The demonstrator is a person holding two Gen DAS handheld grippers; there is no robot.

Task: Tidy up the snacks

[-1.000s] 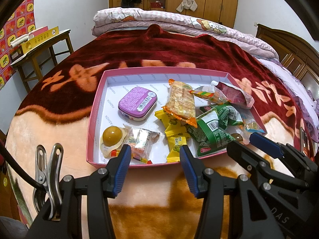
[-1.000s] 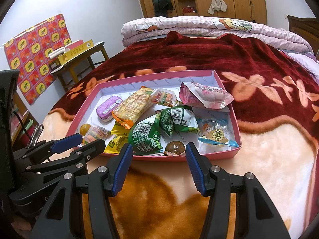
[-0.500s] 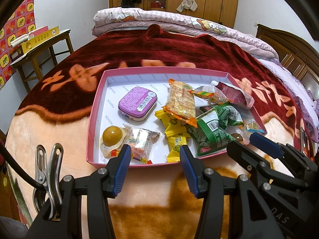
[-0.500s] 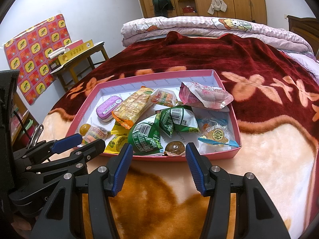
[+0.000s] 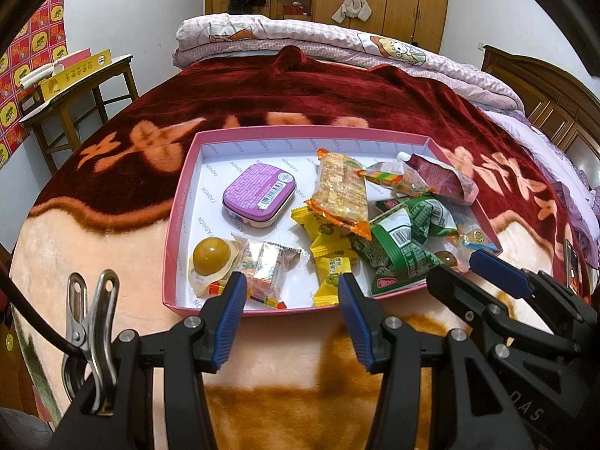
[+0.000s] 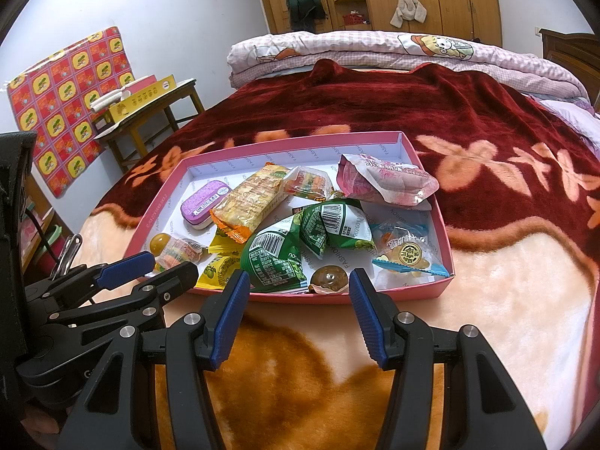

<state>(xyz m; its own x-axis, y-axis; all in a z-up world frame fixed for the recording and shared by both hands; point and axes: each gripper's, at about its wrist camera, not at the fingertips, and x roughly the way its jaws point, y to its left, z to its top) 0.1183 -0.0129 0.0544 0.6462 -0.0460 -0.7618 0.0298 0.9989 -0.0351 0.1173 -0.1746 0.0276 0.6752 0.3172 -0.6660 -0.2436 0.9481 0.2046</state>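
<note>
A pink box lid (image 5: 176,221) (image 6: 412,288) lies on the bed and holds several snacks: a purple tin (image 5: 258,197) (image 6: 204,200), an orange-edged cracker pack (image 5: 341,191) (image 6: 251,198), green packets (image 5: 401,236) (image 6: 277,258), yellow candies (image 5: 330,258), a round jelly cup (image 5: 212,257) and a pink pouch (image 6: 382,183). My left gripper (image 5: 290,300) is open and empty just in front of the box's near rim. My right gripper (image 6: 298,296) is open and empty beside it, at the same rim.
The bed is covered by a red and peach blanket (image 5: 337,86). A folded quilt (image 6: 375,48) lies at the far end. A wooden side table (image 5: 75,86) with a yellow carton stands left of the bed. Wardrobes line the back wall.
</note>
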